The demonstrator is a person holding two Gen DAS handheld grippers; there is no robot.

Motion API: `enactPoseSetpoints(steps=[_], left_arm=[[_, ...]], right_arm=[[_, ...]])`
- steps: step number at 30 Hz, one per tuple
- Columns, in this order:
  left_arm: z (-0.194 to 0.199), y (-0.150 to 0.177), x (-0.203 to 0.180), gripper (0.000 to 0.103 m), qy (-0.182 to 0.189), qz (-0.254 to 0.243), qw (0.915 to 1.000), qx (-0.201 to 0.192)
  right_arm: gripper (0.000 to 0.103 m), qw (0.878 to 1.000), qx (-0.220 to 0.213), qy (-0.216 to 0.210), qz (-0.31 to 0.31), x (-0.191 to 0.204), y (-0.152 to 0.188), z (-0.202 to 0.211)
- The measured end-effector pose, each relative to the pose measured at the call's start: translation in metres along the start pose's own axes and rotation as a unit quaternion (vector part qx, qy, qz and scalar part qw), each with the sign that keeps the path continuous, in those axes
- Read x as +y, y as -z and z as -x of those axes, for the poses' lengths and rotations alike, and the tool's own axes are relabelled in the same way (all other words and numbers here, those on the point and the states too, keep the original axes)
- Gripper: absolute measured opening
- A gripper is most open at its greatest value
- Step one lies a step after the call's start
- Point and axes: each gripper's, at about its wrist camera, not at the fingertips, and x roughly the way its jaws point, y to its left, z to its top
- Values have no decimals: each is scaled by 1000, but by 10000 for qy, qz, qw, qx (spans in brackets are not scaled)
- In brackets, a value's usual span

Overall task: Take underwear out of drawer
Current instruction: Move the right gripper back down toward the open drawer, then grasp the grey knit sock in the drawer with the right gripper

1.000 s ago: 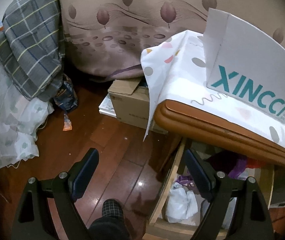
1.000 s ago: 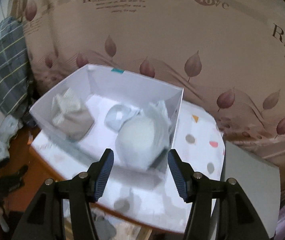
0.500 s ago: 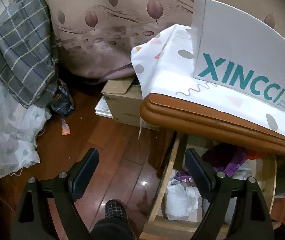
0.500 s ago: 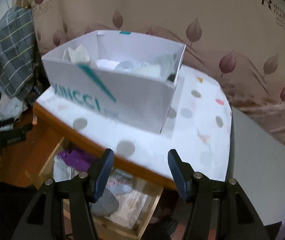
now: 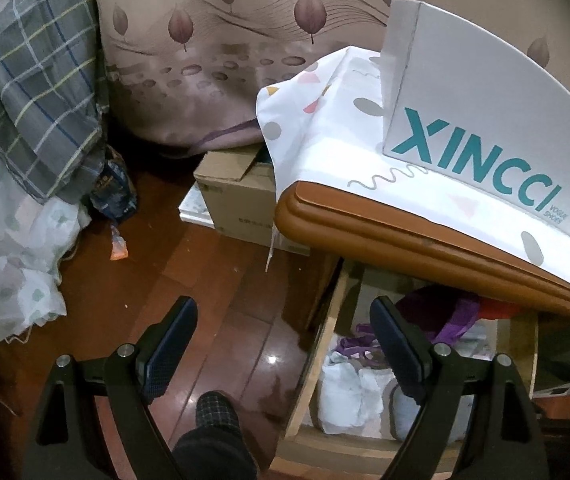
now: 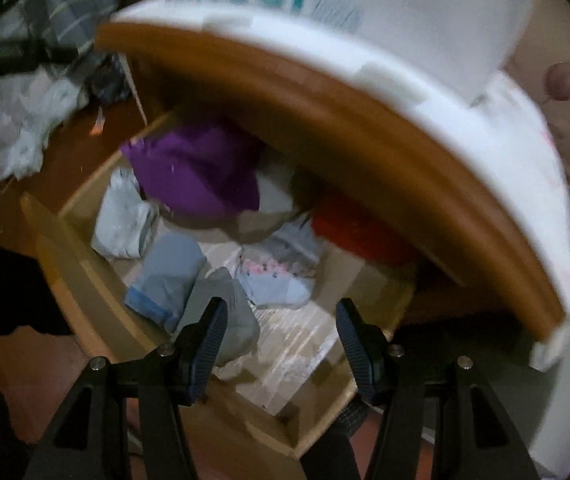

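Note:
A pale wooden drawer (image 6: pixel 65 256) stands pulled out under the brown table top (image 6: pixel 325 120). Inside lie several folded pieces of underwear: a blue-grey roll (image 6: pixel 165 280), a grey one (image 6: pixel 229 320), a pink-dotted one (image 6: pixel 277 276), a white bundle (image 6: pixel 125 216), a purple cloth (image 6: pixel 197 168) and a red one (image 6: pixel 349 232). My right gripper (image 6: pixel 281 312) hangs open above the drawer, nothing between its fingers. My left gripper (image 5: pixel 285 316) is open over the floor beside the drawer's left wall (image 5: pixel 317 360), holding nothing. White bundles (image 5: pixel 345 392) show in the left wrist view.
A white XINCCI shoe box (image 5: pixel 485 128) stands on the spotted cloth (image 5: pixel 325 120) covering the table. On the floor are a cardboard box (image 5: pixel 237 200), a plaid garment (image 5: pixel 41 104) on a heap and a person's slippered foot (image 5: pixel 217 412).
My right gripper has dropped from over the shoe box, past the table edge, to above the open drawer. The left gripper's view has shifted only slightly.

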Motion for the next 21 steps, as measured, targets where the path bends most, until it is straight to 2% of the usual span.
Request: enactPoseSetpoints(steps=[4, 7, 10, 14, 21], left_arm=[[0, -1, 1, 86, -27, 7, 10000, -15], [0, -1, 1, 86, -9, 6, 10000, 4], [2, -1, -1, 86, 0, -53, 10000, -6], [1, 1, -2, 87, 79, -83, 9999, 45], [1, 3, -8, 87, 94, -211, 9997, 89]], right_arm=[[58, 9995, 295, 28, 143, 7, -7, -40], [57, 9973, 636, -332, 129, 14, -11, -66], [58, 9891, 1305, -676, 68, 22, -9, -95], [58, 9814, 1805, -640, 88, 32, -8, -116], [60, 9703, 2267, -801, -287, 39, -15, -134]])
